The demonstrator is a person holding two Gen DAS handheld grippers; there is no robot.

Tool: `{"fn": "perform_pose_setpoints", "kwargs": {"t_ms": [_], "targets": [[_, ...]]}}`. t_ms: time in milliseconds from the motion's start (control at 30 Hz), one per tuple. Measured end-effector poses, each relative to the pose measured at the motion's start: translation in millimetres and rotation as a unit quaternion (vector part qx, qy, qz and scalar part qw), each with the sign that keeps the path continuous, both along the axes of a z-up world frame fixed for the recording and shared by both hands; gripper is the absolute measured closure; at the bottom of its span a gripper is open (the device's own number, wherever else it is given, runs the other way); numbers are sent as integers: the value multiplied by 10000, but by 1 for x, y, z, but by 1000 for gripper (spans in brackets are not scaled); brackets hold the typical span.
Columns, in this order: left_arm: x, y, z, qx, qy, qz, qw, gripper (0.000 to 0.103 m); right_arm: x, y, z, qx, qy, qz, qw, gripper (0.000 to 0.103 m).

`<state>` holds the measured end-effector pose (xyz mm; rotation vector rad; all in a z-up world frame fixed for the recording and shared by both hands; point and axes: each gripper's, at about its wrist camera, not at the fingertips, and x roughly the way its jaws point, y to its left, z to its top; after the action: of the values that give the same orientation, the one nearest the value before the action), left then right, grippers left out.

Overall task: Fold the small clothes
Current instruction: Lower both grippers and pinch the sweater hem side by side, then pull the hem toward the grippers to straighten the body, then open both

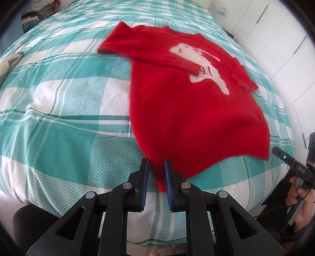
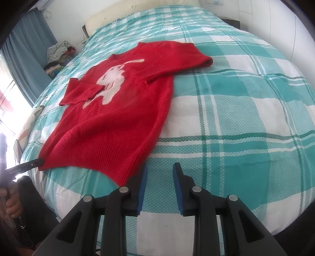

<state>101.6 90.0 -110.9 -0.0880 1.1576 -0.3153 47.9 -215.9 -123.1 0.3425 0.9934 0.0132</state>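
A small red sweater (image 1: 189, 110) with a white rabbit print lies flat on the bed, both sleeves folded in over its chest. It also shows in the right wrist view (image 2: 110, 122). My left gripper (image 1: 156, 167) is open, its blue-padded fingers on either side of the hem's left corner, not closed on it. It shows in the right wrist view (image 2: 29, 164) touching that corner. My right gripper (image 2: 160, 171) is open and empty, just right of the hem's right corner. It also shows in the left wrist view (image 1: 283, 156).
The bed (image 2: 236, 118) has a teal and white checked cover. A pile of clothes (image 2: 57, 55) sits by the blue curtain beyond the bed's left side. White cupboards (image 1: 275, 35) stand on the right. A pillow (image 2: 137, 15) lies at the head.
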Motion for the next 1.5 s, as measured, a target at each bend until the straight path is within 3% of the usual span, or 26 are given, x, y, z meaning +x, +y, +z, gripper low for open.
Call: {"fn": "perform_pose_setpoints", "kwargs": {"t_ms": [33, 67, 167, 200, 233, 267, 300, 333, 533, 667, 800, 900, 1233, 1500], "targets": [[1, 1, 0, -61, -22, 5, 10000, 76, 0, 1, 0, 178, -79, 16, 9998, 43], [2, 1, -2, -109, -30, 27, 9999, 74, 0, 2, -2, 368, -119, 32, 9992, 40], [11, -4, -12, -95, 43, 117, 9999, 76, 14, 5, -18, 682, 33, 71, 9976, 40], [13, -8, -16, -67, 46, 111, 9999, 84, 19, 7, -25, 770, 81, 134, 9969, 40], [14, -10, -18, 2, 36, 110, 9999, 100, 24, 9, -28, 808, 61, 209, 9965, 50], [15, -10, -18, 26, 41, 124, 9999, 101, 28, 11, -29, 796, 12, 249, 9965, 81], [13, -7, -16, -39, 44, 143, 9999, 101, 29, 9, -28, 785, 1, 216, 9967, 98], [11, -3, -12, -109, 43, 153, 9998, 102, 28, 6, -25, 837, -9, 157, 9964, 99], [-9, 17, 7, -31, 34, 149, 9999, 103, -9, -7, 9, 502, 15, 228, 9985, 100], [-12, 6, -5, 475, 36, 69, 9988, 103, -16, 1, -7, 349, 342, 292, 9984, 100], [-7, 3, -20, 639, 97, 111, 9979, 103, -12, 0, -31, 176, 514, 180, 9984, 100], [-6, 2, -25, 679, 107, 131, 9975, 103, -9, 0, -44, 108, 517, 166, 9985, 100], [-11, -16, -31, 1225, -197, 76, 9922, 102, -13, 2, -48, -6, 304, 207, 9993, 101], [-14, -14, -27, 1116, -282, 237, 9931, 101, -20, 0, -45, -13, 193, 139, 9997, 101]]}}
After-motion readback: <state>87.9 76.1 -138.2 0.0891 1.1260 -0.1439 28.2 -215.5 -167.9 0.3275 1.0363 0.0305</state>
